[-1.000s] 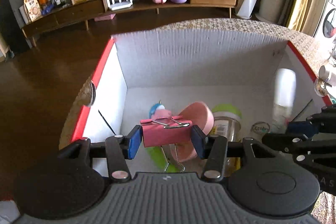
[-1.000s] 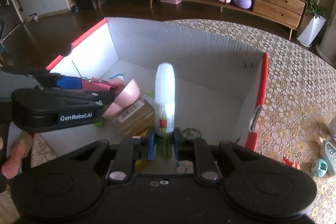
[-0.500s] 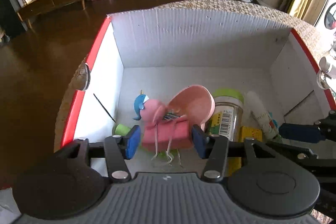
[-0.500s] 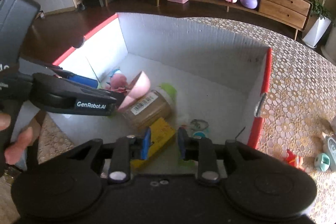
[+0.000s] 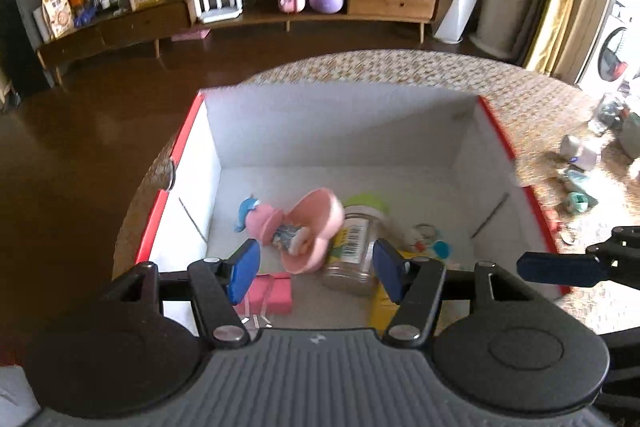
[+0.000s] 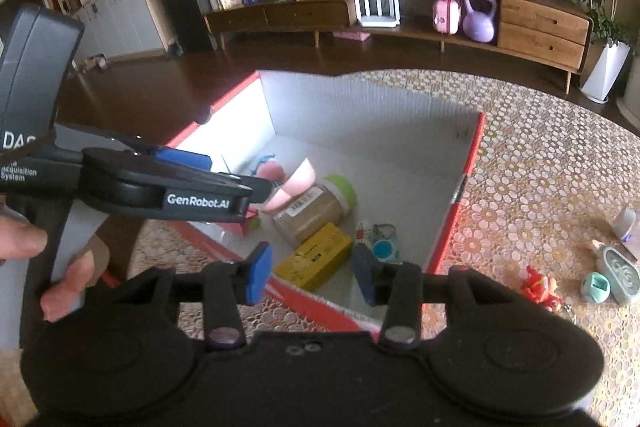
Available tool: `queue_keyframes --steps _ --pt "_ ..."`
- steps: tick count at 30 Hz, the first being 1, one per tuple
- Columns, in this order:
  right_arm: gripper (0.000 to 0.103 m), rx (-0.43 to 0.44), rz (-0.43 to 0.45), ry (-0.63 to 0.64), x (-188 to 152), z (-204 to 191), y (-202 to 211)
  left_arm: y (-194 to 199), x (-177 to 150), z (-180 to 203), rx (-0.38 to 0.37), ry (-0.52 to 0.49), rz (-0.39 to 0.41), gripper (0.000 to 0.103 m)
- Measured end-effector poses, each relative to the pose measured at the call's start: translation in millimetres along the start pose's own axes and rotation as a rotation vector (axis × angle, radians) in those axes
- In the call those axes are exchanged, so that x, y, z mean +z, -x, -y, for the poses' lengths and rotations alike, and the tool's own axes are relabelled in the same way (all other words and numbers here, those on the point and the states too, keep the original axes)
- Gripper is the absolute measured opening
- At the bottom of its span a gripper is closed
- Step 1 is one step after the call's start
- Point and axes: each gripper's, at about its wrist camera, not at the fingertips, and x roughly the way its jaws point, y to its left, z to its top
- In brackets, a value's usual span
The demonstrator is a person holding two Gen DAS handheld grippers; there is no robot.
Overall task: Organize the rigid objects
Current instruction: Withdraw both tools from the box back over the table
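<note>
The left gripper (image 5: 316, 269) hangs over the near end of the red-edged white cardboard box (image 5: 340, 131), its jaws apart and holding nothing, having just been opening; the pink binder clip (image 5: 266, 297) lies on the box floor just below its left pad; beside it sit a pink bowl (image 5: 316, 223) tipped on its side, a small doll with a pink hat (image 5: 264, 223), and a clear jar with a green lid (image 5: 358, 243) lying down; a yellow box (image 6: 314, 261) rests against the jar.

The right gripper (image 6: 316, 273) hovers over the box's near corner, jaws spread and empty, likewise just opened; the white tube (image 6: 362, 233) lies on the box floor beyond its right pad, next to a round blue item (image 6: 384, 249); on the lace-patterned counter (image 6: 540, 179) outside the box lie a red toy (image 6: 540, 289) and small teal pieces (image 6: 596, 287); a hand (image 6: 48, 267) grips the left tool's handle.
</note>
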Motion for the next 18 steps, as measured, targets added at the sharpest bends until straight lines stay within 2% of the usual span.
queue_keyframes --steps 9,11,16,18 --pt "0.051 0.014 0.072 -0.018 -9.2 9.1 49.4 40.2 0.5 31.6 -0.058 -0.008 0.069 0.062" --pt "0.053 0.017 0.091 -0.025 -13.1 12.4 60.9 46.7 -1.0 40.7 -0.064 -0.017 0.08 0.068" --pt "0.054 0.017 0.121 -0.038 -25.1 23.5 85.3 60.3 -6.3 64.7 -0.091 -0.048 0.104 0.069" --pt "0.062 0.01 0.131 -0.046 -31.7 29.5 93.5 63.3 -7.9 74.0 -0.1 -0.058 0.108 0.069"
